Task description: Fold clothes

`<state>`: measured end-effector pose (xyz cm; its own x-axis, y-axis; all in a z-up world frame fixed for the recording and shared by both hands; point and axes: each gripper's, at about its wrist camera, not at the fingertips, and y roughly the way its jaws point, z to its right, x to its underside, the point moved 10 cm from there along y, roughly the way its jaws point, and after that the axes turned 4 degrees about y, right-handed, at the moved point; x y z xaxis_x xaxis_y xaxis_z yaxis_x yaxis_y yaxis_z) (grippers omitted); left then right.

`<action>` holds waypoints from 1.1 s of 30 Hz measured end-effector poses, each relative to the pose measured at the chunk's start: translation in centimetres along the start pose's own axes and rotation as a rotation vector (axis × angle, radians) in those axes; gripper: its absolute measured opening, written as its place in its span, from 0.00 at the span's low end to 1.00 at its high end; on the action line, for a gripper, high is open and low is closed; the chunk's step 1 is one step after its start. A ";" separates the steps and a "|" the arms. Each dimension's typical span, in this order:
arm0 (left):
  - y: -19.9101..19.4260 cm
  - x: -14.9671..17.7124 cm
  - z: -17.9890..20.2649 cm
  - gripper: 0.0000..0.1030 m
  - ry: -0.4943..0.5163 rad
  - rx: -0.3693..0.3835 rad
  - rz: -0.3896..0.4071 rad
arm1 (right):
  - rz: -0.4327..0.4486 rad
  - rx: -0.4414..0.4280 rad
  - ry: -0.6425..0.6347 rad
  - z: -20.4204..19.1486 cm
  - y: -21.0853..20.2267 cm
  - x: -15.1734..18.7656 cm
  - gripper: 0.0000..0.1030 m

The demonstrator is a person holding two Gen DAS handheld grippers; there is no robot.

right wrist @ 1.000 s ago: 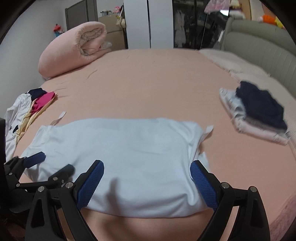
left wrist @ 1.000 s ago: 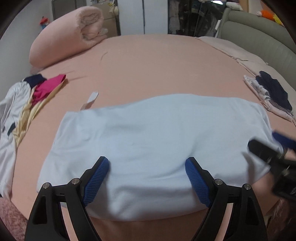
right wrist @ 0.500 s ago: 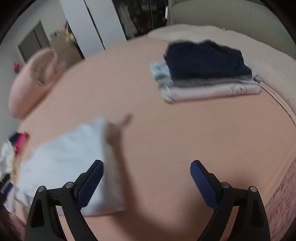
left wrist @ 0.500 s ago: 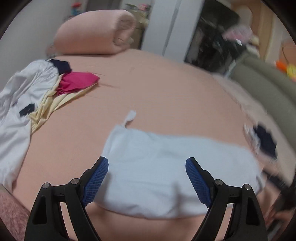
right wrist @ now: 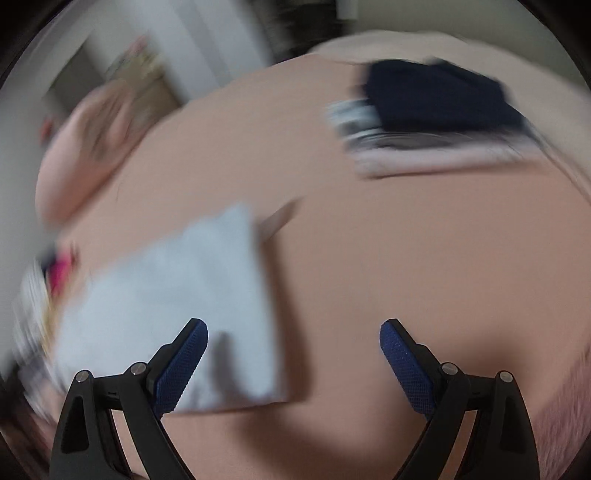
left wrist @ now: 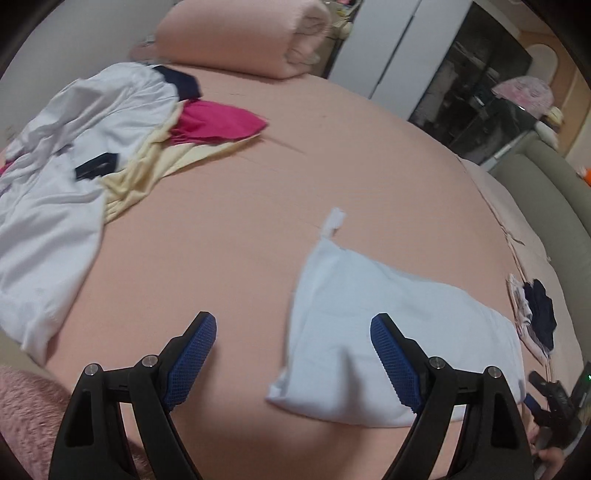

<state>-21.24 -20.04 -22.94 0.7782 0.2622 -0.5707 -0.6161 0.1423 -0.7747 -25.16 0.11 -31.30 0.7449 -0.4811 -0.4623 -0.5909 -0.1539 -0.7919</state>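
A folded pale blue garment [left wrist: 388, 332] lies flat on the peach bed sheet [left wrist: 229, 206], a small white tag [left wrist: 334, 219] sticking out at its far corner. My left gripper [left wrist: 291, 350] hangs open over the garment's left end, its right pad above the cloth and its left pad above bare sheet. In the blurred right wrist view the same pale blue garment [right wrist: 177, 306] sits at lower left. My right gripper [right wrist: 293, 360] is open over its right end, nothing between the pads. The right gripper's tip [left wrist: 550, 402] shows at the left wrist view's lower right edge.
A heap of unfolded clothes, white [left wrist: 66, 177], cream and magenta [left wrist: 218, 123], lies at the left. A stack of folded clothes topped by a navy piece [right wrist: 436, 99] sits at the far right. A rolled pink quilt [left wrist: 243, 33] rests at the back.
Both grippers have swung apart along the blue garment, the left toward its left end and the right toward its right end, each rolling. Both stayed open. The garment has not moved.
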 end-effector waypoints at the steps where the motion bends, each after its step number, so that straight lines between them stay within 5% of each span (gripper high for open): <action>1: 0.1 0.1 0.3 0.83 -0.004 0.026 0.000 | -0.016 -0.027 0.047 -1.0 0.2 0.4 0.92; 11: 0.1 0.3 3.5 0.83 0.039 0.211 0.016 | -0.265 -0.312 0.271 -13.7 4.5 5.3 0.92; 14: -0.2 0.2 3.9 0.83 0.012 0.230 0.023 | -0.223 -0.276 0.267 -14.5 10.2 1.2 0.92; 18: -0.2 0.6 4.8 0.83 0.028 0.242 0.019 | -0.108 -0.268 0.276 -11.2 8.4 -3.2 0.92; 20: 0.4 1.1 5.2 0.83 0.032 0.244 -0.002 | -0.091 -0.231 0.187 -10.1 7.7 -3.8 0.83; 22: 1.0 1.6 5.5 0.83 0.032 0.247 -0.025 | -0.057 -0.153 0.077 -9.5 6.9 -4.7 0.40; 24: 1.2 1.8 5.6 0.83 0.030 0.251 -0.027 | -0.013 -0.123 0.018 -6.8 4.8 -6.1 0.25; 33: 1.7 1.7 4.7 0.83 -0.042 0.289 -0.028 | 0.095 -0.146 -0.476 -5.8 -3.6 -7.9 0.21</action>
<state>-21.56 -14.83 -23.93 0.7936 0.2924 -0.5335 -0.6079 0.4148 -0.6770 -30.72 -0.58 -22.49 0.7242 -0.0569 -0.6873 -0.6748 -0.2638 -0.6892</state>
